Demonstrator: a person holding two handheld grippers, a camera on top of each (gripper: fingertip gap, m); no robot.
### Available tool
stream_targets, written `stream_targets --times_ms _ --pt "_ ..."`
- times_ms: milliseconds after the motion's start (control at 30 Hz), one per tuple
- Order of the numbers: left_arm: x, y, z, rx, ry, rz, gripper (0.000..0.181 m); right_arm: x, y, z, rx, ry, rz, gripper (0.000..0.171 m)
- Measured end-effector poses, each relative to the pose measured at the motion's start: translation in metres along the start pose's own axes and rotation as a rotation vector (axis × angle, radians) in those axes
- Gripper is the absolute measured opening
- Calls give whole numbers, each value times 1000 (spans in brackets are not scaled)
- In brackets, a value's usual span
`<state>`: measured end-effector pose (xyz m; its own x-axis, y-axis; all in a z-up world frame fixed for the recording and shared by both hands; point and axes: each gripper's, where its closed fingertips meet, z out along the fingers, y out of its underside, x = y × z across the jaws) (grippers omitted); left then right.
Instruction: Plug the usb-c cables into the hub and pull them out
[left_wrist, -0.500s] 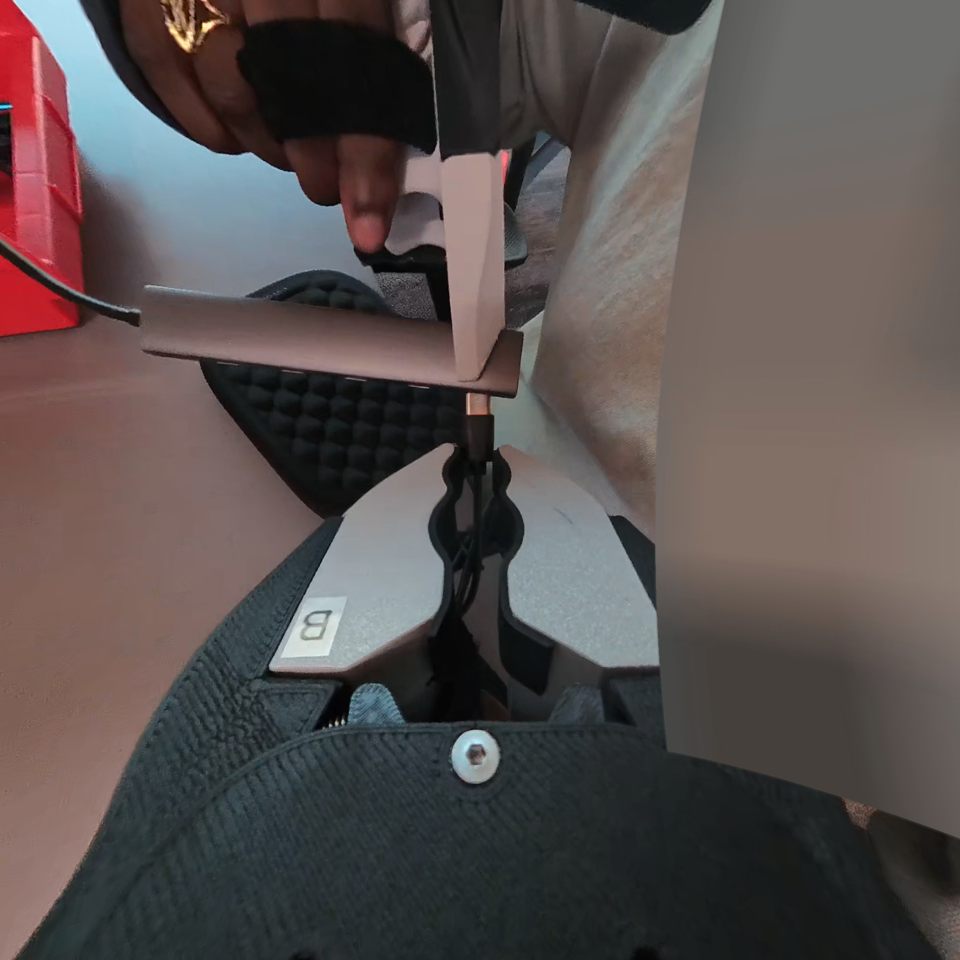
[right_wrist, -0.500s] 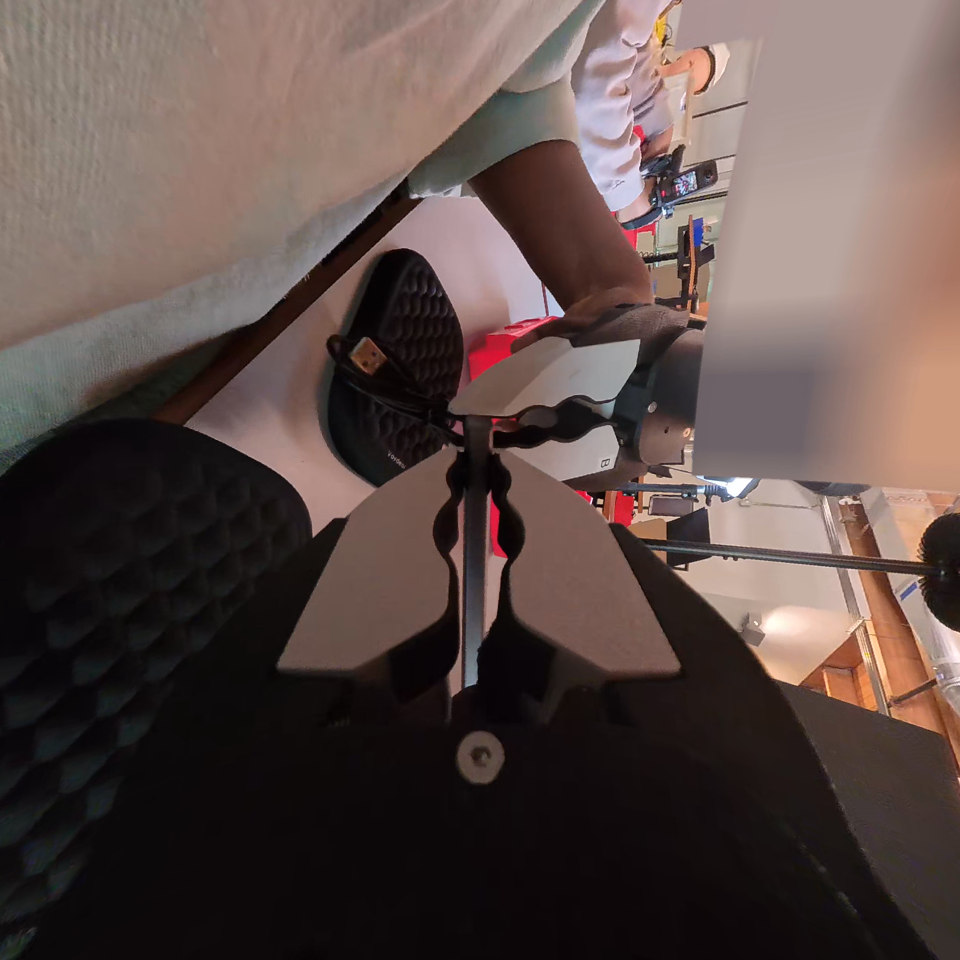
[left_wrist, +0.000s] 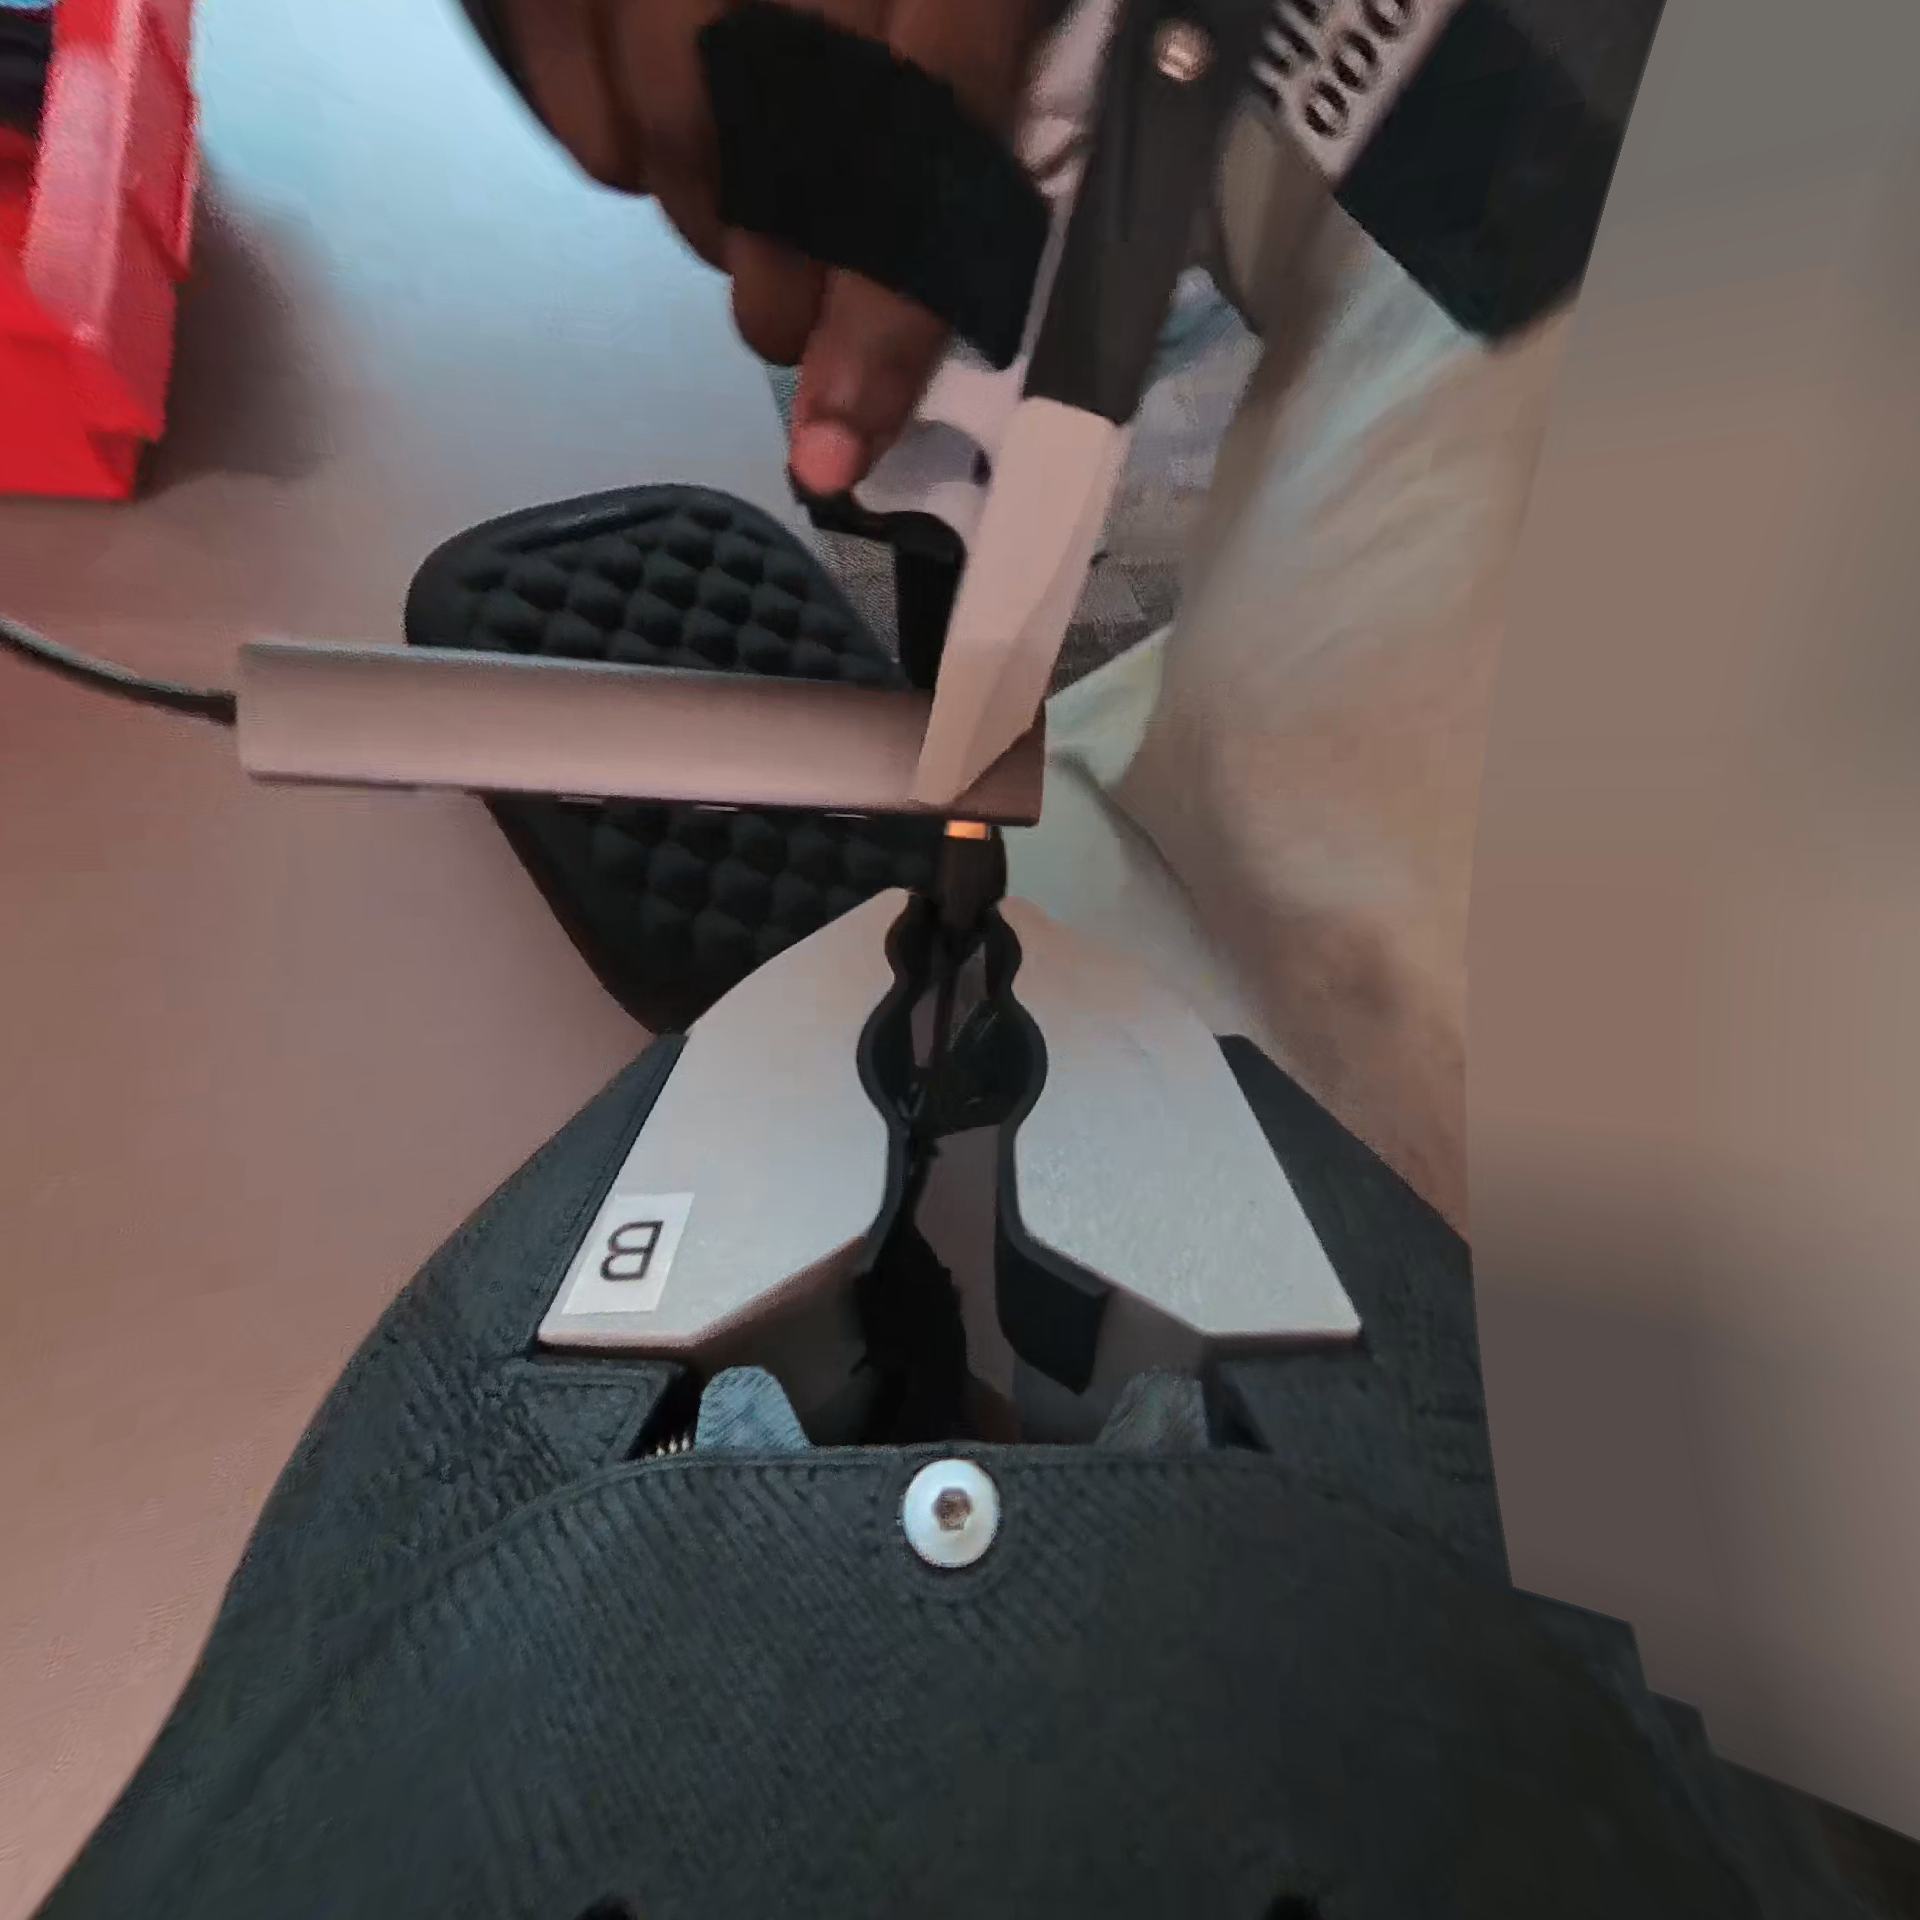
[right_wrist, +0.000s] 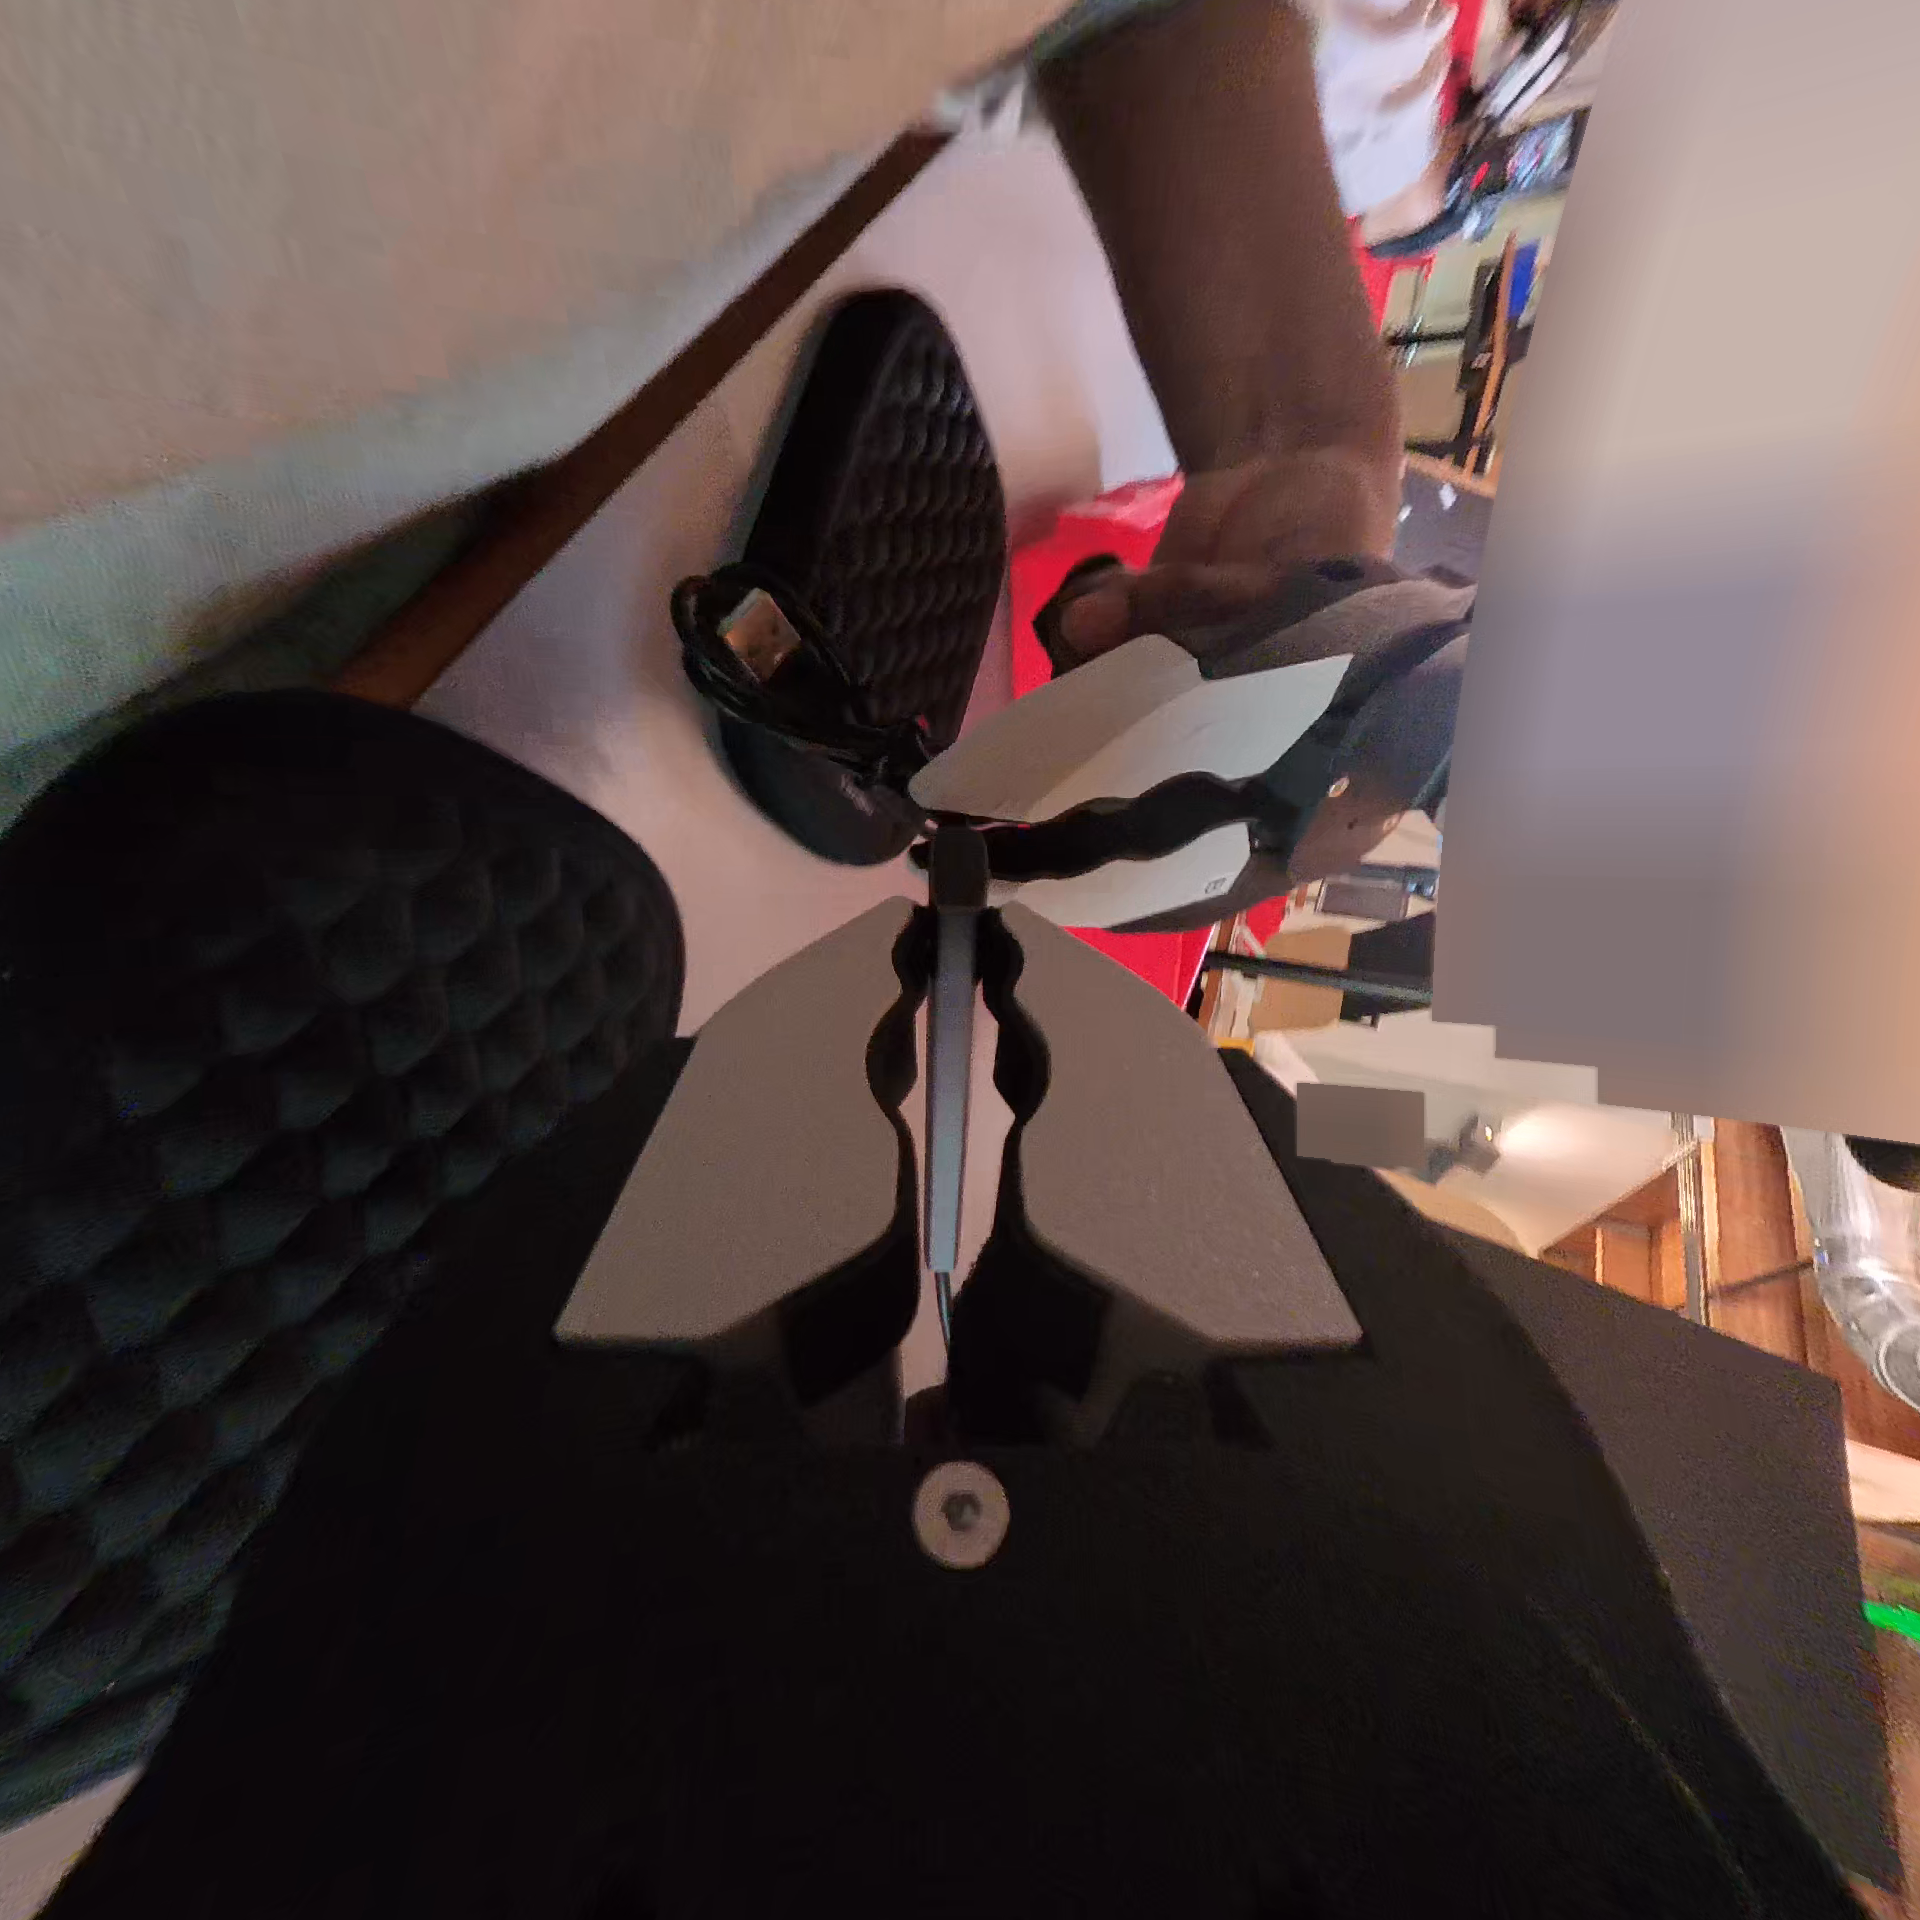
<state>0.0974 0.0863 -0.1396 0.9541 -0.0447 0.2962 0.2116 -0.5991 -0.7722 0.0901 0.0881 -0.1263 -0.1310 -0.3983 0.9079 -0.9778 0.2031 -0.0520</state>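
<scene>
Both claws clenched: hub in one, cable plug in the other.

My right claw (right_wrist: 951, 914) grips the grey hub (left_wrist: 582, 722) near its end, holding it edge-on above the counter (left_wrist: 208, 1039). My left claw (left_wrist: 954, 920) pinches the black usb-c cable (left_wrist: 966, 883) just behind its plug, whose metal tip shows right under the hub's lower edge. A black quilted pad (left_wrist: 644, 592) lies behind, a red box (left_wrist: 94, 260) far left.

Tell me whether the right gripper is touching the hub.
Touching. The right wrist view shows the right gripper with both fingers closed against the thin grey hub, seen edge-on between them.
</scene>
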Motion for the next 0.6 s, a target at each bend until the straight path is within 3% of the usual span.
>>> stream_targets --times_ms 133,300,600 --pt "-23 10 10 41 -52 -108 10 -17 17 11 -113 -33 -18 9" --pt "-32 21 19 -6 -53 -126 9 -31 24 19 -131 -60 -9 8" --pt "-44 14 27 121 70 -330 9 -39 47 27 -231 -93 -51 9"
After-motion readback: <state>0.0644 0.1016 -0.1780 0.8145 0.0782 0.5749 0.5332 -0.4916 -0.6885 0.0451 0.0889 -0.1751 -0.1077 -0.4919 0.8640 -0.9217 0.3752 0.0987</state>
